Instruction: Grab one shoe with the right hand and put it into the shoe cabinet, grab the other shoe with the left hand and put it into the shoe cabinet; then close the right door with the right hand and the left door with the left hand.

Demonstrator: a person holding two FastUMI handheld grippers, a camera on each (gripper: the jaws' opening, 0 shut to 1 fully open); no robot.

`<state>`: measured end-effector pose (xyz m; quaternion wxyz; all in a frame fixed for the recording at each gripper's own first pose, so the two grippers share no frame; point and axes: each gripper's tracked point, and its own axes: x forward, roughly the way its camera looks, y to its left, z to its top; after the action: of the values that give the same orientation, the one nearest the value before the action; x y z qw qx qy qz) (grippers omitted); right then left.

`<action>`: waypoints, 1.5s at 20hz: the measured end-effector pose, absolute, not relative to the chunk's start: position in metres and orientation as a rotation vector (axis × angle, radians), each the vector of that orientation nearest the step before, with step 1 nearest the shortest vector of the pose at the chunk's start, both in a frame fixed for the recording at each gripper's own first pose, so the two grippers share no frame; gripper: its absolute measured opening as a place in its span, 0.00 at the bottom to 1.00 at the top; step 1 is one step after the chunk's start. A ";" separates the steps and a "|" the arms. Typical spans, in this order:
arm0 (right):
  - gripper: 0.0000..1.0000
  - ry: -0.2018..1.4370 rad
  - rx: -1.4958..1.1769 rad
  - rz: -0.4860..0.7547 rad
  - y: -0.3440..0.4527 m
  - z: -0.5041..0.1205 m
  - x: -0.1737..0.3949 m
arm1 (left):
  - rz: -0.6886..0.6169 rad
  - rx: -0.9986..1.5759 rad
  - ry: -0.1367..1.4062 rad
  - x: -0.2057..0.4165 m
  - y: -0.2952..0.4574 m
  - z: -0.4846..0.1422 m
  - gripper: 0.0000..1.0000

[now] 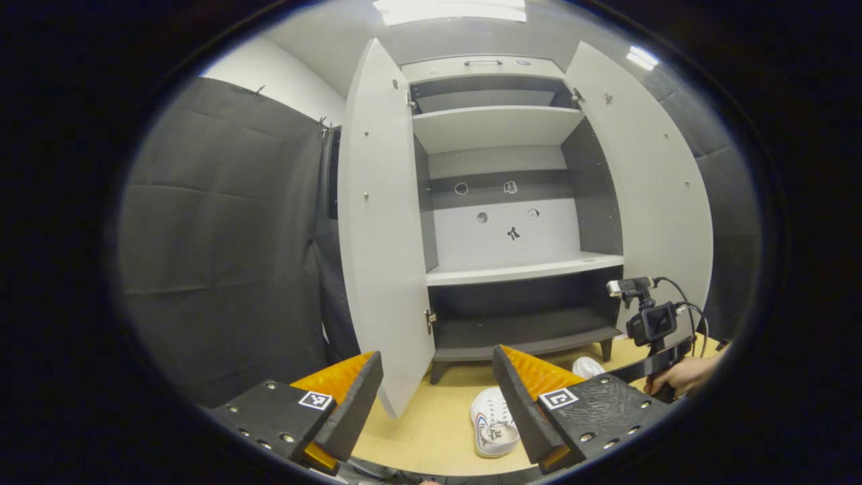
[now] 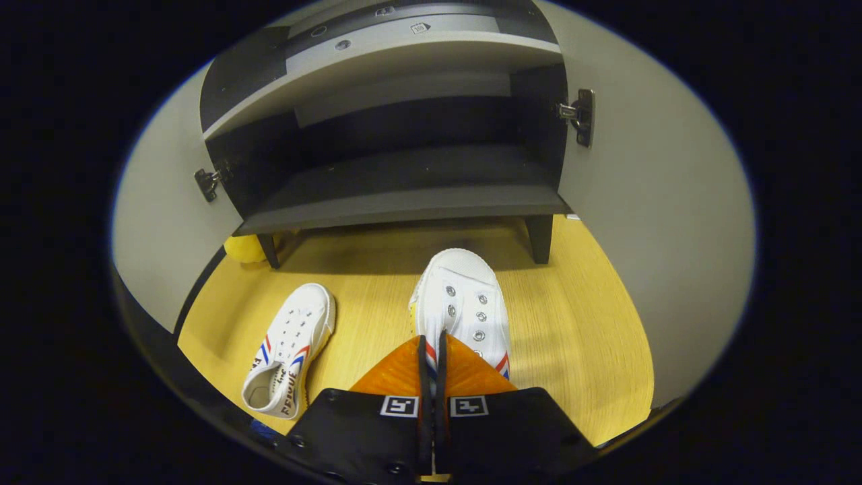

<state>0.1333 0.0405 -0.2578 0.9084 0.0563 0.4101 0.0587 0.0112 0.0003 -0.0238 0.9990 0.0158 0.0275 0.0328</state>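
In the right gripper view, my right gripper [image 2: 431, 360] is shut on the rim of a white canvas shoe [image 2: 465, 303], whose toe points at the shoe cabinet [image 2: 404, 199]. The other white shoe [image 2: 289, 347] lies on the floor to its left, apart from it. In the left gripper view, my left gripper [image 1: 434, 397] hangs open with nothing between its fingers, in front of the open cabinet [image 1: 518, 273]. That loose shoe [image 1: 493, 423] lies below it, beside the right finger [image 1: 522, 394]. The gripped shoe's toe [image 1: 588, 367] shows farther right.
Both cabinet doors stand wide open: the left door [image 1: 380, 222] and the right door [image 1: 646, 188]. The dark bottom shelf [image 2: 404, 175] holds nothing. A yellow object [image 2: 244, 248] sits by a cabinet leg. A hand [image 1: 683, 374] holds the right gripper. Black cloth walls [image 1: 222, 236] stand at the left.
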 end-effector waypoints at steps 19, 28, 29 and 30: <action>0.03 0.448 0.203 0.217 0.068 -0.020 0.190 | 0.021 -0.007 -0.008 0.035 -0.004 -0.007 0.94; 0.02 0.341 0.181 0.164 0.051 0.043 0.292 | 0.061 -0.006 -0.005 0.058 0.003 -0.011 0.94; 0.02 0.328 0.173 0.152 0.048 0.050 0.307 | 0.069 0.000 -0.002 0.061 0.005 -0.013 1.00; 0.00 0.321 0.170 0.141 0.047 0.053 0.320 | 0.074 0.005 0.002 0.064 0.005 -0.014 1.00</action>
<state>0.3203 0.0469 0.0534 0.9811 0.0843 0.1597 0.0698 0.0637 0.0055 -0.0138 0.9993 0.0025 0.0011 0.0369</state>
